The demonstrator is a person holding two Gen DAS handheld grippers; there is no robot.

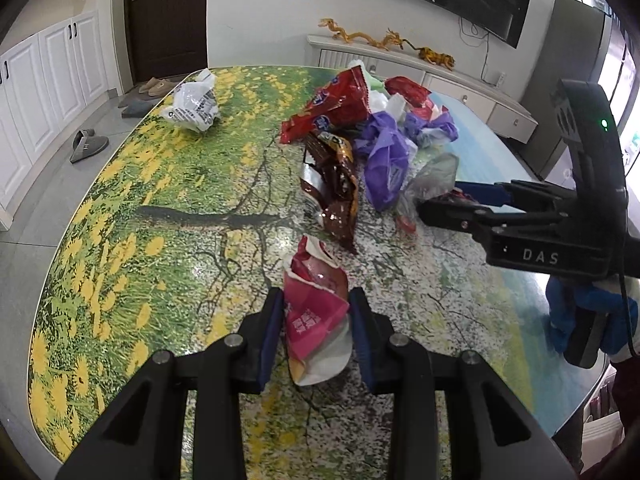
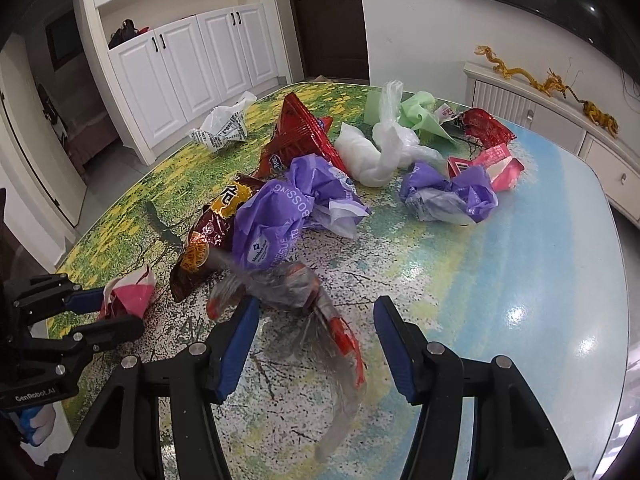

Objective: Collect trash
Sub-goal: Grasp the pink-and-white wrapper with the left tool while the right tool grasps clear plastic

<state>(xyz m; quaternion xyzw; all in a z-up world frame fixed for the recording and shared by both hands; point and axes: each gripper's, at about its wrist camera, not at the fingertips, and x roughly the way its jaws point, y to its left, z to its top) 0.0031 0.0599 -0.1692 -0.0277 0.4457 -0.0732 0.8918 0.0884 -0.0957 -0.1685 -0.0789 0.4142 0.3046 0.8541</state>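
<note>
My left gripper (image 1: 316,328) was closed narrow on the pink wrapper (image 1: 316,312), both pads pressing its creased sides, just on the near side of the brown snack bag (image 1: 336,188). The wrapper's lower end looked close to the surface (image 1: 132,216); I could not tell whether it touched. To finish that grab well, I judged I should lift straight up without loosening, since the thin foil could slip out sideways.

Right of the brown snack bag, my right gripper (image 2: 316,344) stood about half open around the clear wrapper with red ends (image 2: 296,296). The left pad touched or nearly touched the wrapper; the right pad stood apart from it. I judged I should centre the crumpled bulk between the pads before squeezing, because the long loose tail toward me would give nothing firm to pinch.

Beyond the brown snack bag lay the rest: a red bag (image 2: 296,136), purple bags (image 2: 276,220), white and green plastic, and a printed white bag (image 1: 192,104) alone far to its left.
</note>
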